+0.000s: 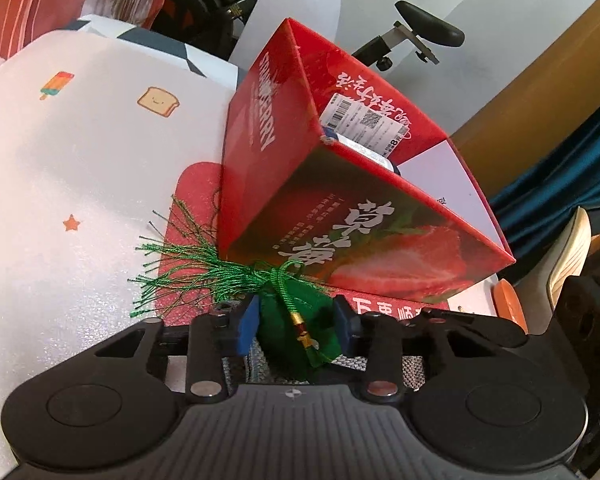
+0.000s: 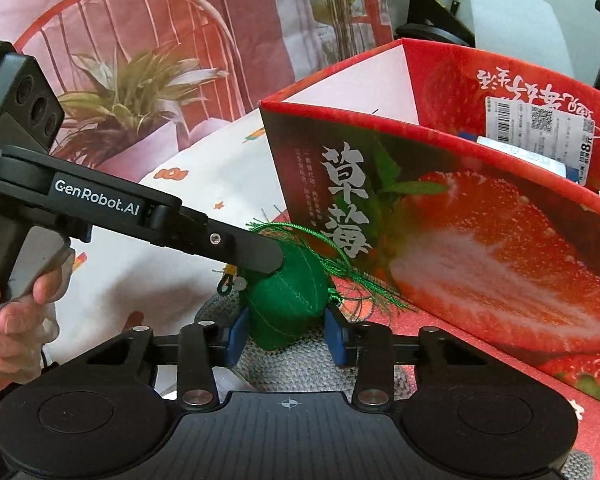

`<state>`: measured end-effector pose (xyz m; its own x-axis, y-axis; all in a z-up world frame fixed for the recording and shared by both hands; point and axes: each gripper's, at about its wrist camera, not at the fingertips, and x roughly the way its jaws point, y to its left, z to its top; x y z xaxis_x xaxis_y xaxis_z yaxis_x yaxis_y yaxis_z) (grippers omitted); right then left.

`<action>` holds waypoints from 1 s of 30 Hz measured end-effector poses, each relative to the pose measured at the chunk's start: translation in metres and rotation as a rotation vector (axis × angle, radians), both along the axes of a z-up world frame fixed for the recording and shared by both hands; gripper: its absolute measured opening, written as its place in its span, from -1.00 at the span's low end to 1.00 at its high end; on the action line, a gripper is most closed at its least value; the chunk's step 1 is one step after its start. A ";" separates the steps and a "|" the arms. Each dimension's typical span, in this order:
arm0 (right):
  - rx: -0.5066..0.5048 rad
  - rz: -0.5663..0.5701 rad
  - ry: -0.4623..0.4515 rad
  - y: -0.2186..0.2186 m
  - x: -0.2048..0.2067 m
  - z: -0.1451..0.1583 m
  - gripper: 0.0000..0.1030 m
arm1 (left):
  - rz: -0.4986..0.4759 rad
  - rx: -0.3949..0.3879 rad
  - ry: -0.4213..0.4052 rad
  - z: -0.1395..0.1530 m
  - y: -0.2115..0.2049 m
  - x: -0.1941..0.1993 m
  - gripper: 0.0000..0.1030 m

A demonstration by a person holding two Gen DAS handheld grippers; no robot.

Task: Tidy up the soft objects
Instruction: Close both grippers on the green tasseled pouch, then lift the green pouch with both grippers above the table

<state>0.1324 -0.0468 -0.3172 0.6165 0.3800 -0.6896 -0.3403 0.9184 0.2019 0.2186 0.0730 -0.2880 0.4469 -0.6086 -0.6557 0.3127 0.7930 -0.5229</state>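
A green stuffed sachet (image 1: 296, 320) with a green tassel (image 1: 192, 272) sits between the blue pads of both grippers, just in front of an open red strawberry box (image 1: 340, 184). My left gripper (image 1: 296, 322) is shut on it. In the right wrist view my right gripper (image 2: 286, 330) is also shut on the sachet (image 2: 286, 300), and the left gripper's black finger (image 2: 236, 246) presses on it from the left. The box (image 2: 480, 240) stands to the right. A grey knitted item (image 2: 300, 364) lies under the sachet.
A white cloth with small cartoon prints (image 1: 80, 160) covers the table. A red mat (image 1: 196, 188) lies under the box. A labelled white packet (image 1: 364, 124) is inside the box. A chair armrest (image 1: 428, 24) and curtain stand beyond the table.
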 end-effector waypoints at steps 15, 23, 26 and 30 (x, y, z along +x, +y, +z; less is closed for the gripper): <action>-0.002 0.017 -0.198 -0.011 -0.024 0.055 -0.33 | 0.012 0.043 -0.174 0.065 -0.013 -0.027 -0.30; 0.054 0.018 -0.332 -0.030 -0.019 0.113 -0.33 | 0.017 0.032 -0.322 0.127 -0.025 -0.032 -0.30; 0.058 0.017 -0.361 -0.038 -0.010 0.137 -0.33 | 0.011 0.032 -0.384 0.149 -0.032 -0.029 -0.30; 0.039 0.030 -0.396 -0.047 0.005 0.163 -0.33 | 0.003 0.040 -0.445 0.172 -0.041 -0.021 -0.30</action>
